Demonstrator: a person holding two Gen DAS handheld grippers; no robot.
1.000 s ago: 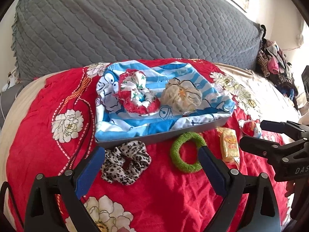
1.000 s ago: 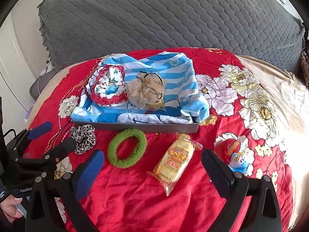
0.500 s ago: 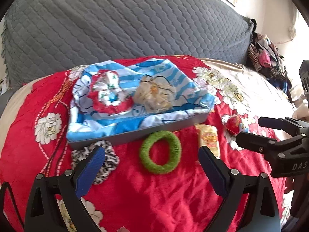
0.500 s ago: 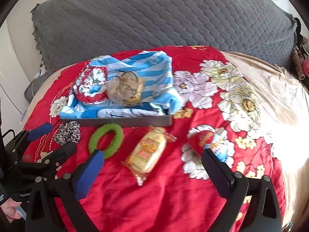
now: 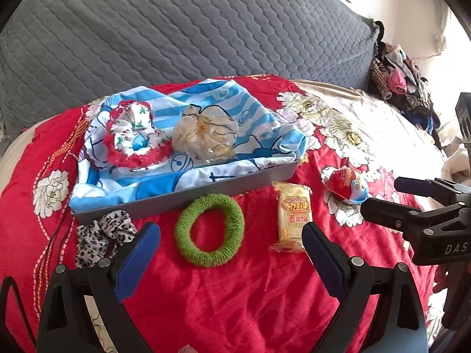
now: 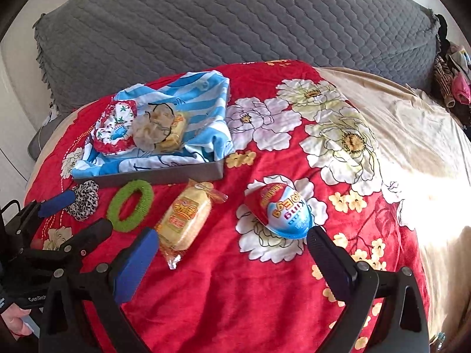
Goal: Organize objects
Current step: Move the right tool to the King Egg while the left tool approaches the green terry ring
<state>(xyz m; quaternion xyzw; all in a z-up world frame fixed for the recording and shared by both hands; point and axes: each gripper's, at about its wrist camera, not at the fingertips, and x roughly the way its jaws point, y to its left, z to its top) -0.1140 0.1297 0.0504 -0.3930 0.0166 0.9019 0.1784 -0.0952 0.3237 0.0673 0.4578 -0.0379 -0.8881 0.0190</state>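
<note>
On the red flowered blanket, in front of the grey tray [image 5: 182,201], lie a leopard scrunchie [image 5: 101,235], a green scrunchie [image 5: 209,229], a yellow snack pack [image 5: 293,216] and a red-and-blue egg toy [image 5: 347,185]. My left gripper [image 5: 229,235] is open, low over the blanket, and frames the green scrunchie. My right gripper [image 6: 232,235] is open too, with the snack pack [image 6: 185,217] by its left finger and the egg toy [image 6: 279,209] near its right. A blue striped cloth [image 5: 191,135] in the tray holds a red scrunchie [image 5: 132,138] and a cream one [image 5: 203,135].
A grey quilted cushion [image 5: 182,35] rises behind the tray. A heap of clothes [image 5: 400,79] sits far right. Beige sheet [image 6: 412,135] lies right of the blanket. The left gripper [image 6: 89,210] shows at the right wrist view's left edge, near the leopard scrunchie [image 6: 84,200].
Both grippers have shifted right, both staying open. The left one went from the leopard scrunchie to the green one; the right one now reaches the egg toy.
</note>
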